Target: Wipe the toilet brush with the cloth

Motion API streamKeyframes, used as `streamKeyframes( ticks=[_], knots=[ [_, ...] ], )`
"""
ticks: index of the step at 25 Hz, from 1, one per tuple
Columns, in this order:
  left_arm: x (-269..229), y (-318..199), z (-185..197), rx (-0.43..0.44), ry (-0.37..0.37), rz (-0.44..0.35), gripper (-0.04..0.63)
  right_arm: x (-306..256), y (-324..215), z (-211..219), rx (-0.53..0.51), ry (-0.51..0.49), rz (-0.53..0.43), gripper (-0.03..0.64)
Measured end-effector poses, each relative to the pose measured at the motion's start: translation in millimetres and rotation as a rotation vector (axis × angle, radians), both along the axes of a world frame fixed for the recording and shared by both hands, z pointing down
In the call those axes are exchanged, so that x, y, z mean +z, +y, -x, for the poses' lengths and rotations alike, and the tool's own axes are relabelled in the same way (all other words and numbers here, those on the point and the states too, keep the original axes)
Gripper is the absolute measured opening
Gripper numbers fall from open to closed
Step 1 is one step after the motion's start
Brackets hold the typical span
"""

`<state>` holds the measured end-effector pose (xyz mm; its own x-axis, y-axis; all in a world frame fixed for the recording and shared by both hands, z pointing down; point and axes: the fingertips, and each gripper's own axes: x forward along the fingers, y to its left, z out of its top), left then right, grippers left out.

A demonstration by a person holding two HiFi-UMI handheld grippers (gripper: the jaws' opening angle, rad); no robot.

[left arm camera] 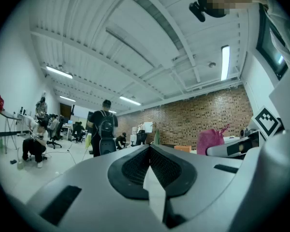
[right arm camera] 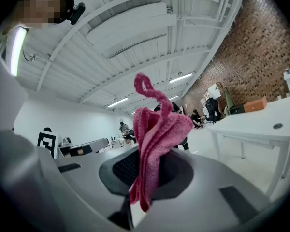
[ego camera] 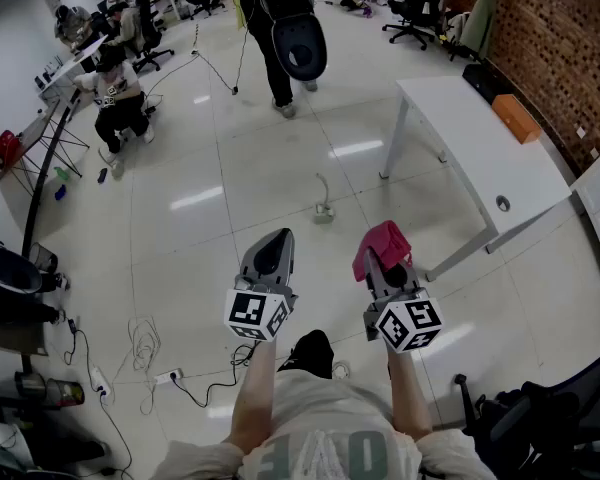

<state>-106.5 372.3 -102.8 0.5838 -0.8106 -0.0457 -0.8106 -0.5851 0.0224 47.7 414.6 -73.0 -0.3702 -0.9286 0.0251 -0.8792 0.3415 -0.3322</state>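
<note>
A pink cloth (right arm camera: 154, 139) is pinched between the jaws of my right gripper (right arm camera: 144, 178), which is shut on it; the cloth bunches up and stands above the jaw tips. In the head view the same cloth (ego camera: 382, 244) sticks out in front of the right gripper (ego camera: 385, 268), held level over the floor. My left gripper (ego camera: 271, 256) is beside it on the left, level, shut, with nothing between its jaws (left arm camera: 150, 170). From the left gripper view the pink cloth (left arm camera: 210, 141) shows at the right. No toilet brush is in any view.
A white table (ego camera: 480, 158) stands to the right front, with an orange box (ego camera: 516, 117) at its far edge. A power strip with cable (ego camera: 323, 211) lies on the floor ahead. A person with a backpack (ego camera: 285, 38) walks ahead; others sit at the left (ego camera: 115, 93). Cables (ego camera: 145, 353) lie lower left.
</note>
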Motion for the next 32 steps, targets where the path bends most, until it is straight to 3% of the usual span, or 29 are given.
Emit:
streamKeyframes(
  ticks=[5,9,24,32],
  knots=[
    [8.4,-28.0,-1.4,-0.027,0.007,0.009,0.003,9.0,-20.9,-9.8,-0.010,0.005,0.007,0.031],
    [20.9,-79.9,-11.0,-0.013,0.012,0.009,0.003,18.7,-69.3,-19.1,-0.005,0.009,0.009,0.031],
    [-17.2,-402.7,13.0,0.044,0.066,-0.016,0.003,-34.3,-380.5,12.8,0.038,0.029,-0.067,0.031],
    [-3.4,-460.5,-17.8,0.106,0.067,0.023,0.003,-34.9,-446.9,-2.9,0.047,0.034,-0.063,0.032]
  ],
)
